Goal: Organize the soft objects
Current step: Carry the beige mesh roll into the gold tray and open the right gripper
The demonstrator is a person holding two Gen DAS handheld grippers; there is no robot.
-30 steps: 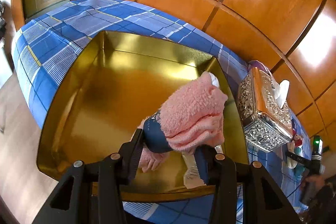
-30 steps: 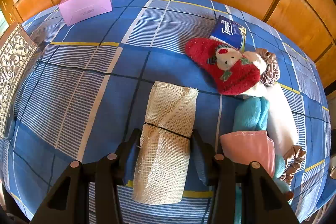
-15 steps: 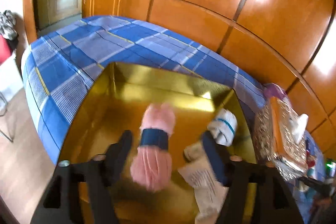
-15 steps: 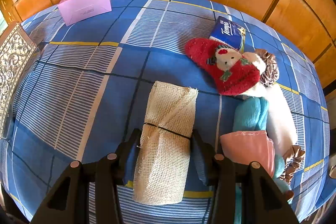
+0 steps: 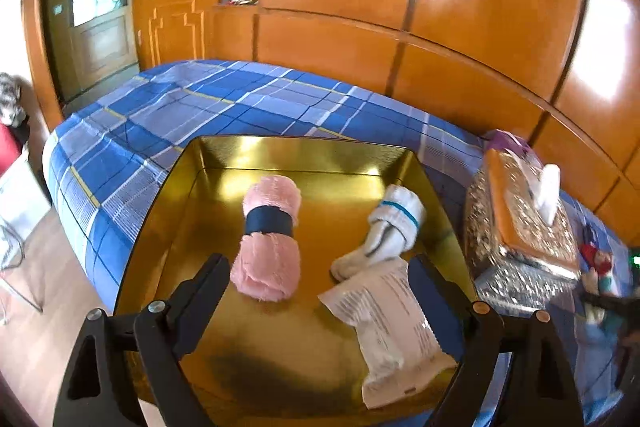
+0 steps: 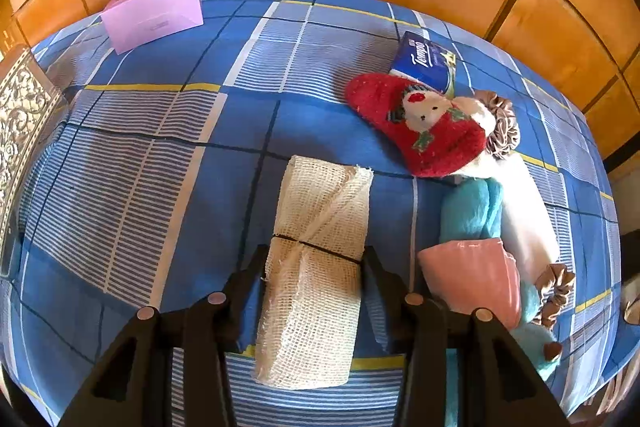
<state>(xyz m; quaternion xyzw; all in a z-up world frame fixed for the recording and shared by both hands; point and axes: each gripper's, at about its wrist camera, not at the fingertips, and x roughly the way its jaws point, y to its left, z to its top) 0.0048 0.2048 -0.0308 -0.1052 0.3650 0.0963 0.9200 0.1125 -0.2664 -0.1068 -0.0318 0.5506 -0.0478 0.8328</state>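
The pink fuzzy roll [image 5: 267, 239] with the dark band around its middle is lying in the gold tray [image 5: 168, 195] now. A second ago it was pinched in the left claw [image 5: 316, 277], and now that claw hangs over the near edge of the tray with its fingers spread wide and nothing between them. So that's one soft thing dropped off. It sits at about 10 o'clock from the claw, with a rolled white sock [image 5: 390, 227] at 1 o'clock and a flat white packet [image 5: 390, 323] just beside the sock, all in the same tray.

The right claw [image 6: 314, 267] hasn't budged at all. Its fingers sit on either side of the mesh cloth bundle [image 6: 316, 259] right at the black tie, touching or nearly so, and the bundle is still flat on the blue plaid bed [image 6: 132, 167]. I can't honestly tell if it's squeezing yet.

Off at 2 o'clock from the bundle there's the red Christmas sock [image 6: 420, 131], a teal roll [image 6: 470, 211] and a pink cloth [image 6: 472, 275] piled together, so plenty left to move. My guess is the mesh bundle goes next. The silver tissue box [image 5: 520, 247] sits just right of the tray.
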